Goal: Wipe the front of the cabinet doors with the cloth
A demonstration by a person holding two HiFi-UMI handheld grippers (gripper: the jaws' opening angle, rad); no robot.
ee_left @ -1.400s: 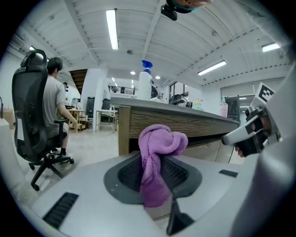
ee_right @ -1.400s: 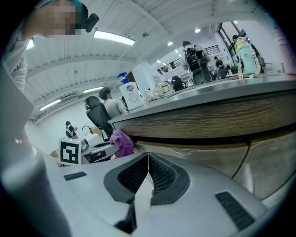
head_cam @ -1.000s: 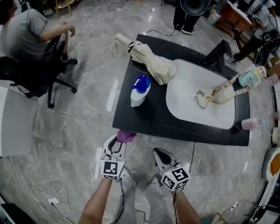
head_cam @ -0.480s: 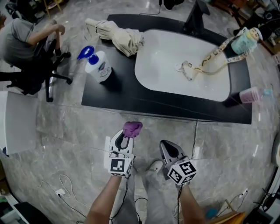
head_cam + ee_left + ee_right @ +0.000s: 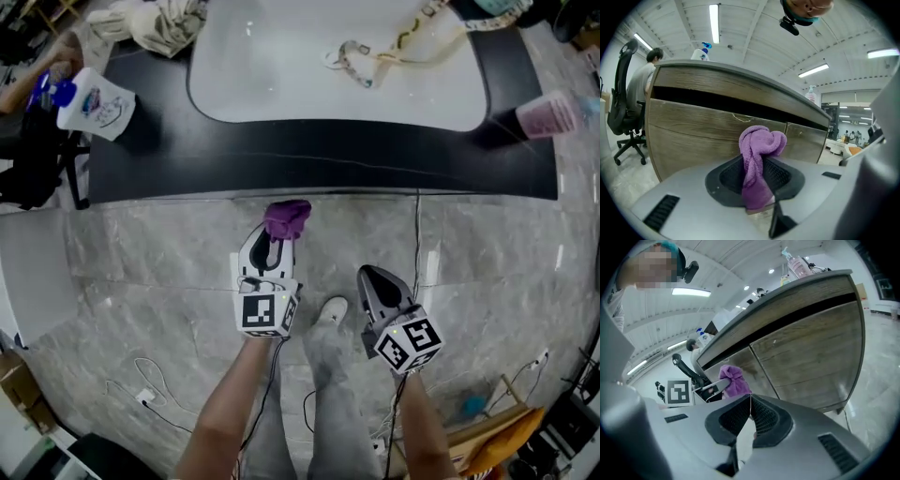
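The left gripper (image 5: 277, 242) is clamped on a bunched purple cloth (image 5: 287, 217). The cloth stands up from its jaws just in front of the wood-grain cabinet doors (image 5: 693, 140), below the near edge of the black countertop (image 5: 309, 159); whether it touches a door cannot be told. The right gripper (image 5: 369, 277) hangs to its right, jaws pressed together with nothing between them. A spray bottle (image 5: 94, 105) stands at the countertop's left end.

Purple cloth (image 5: 759, 150) between the black ribbed pads (image 5: 780, 174) of the pale grey left gripper (image 5: 277, 236), grey-brown wood-grain cabinet doors (image 5: 693, 136) beyond those pads under a black countertop (image 5: 319, 159), black-and-white square markers (image 5: 263, 312) on it and the right gripper (image 5: 372, 276), grey veined floor (image 5: 487, 262) below.
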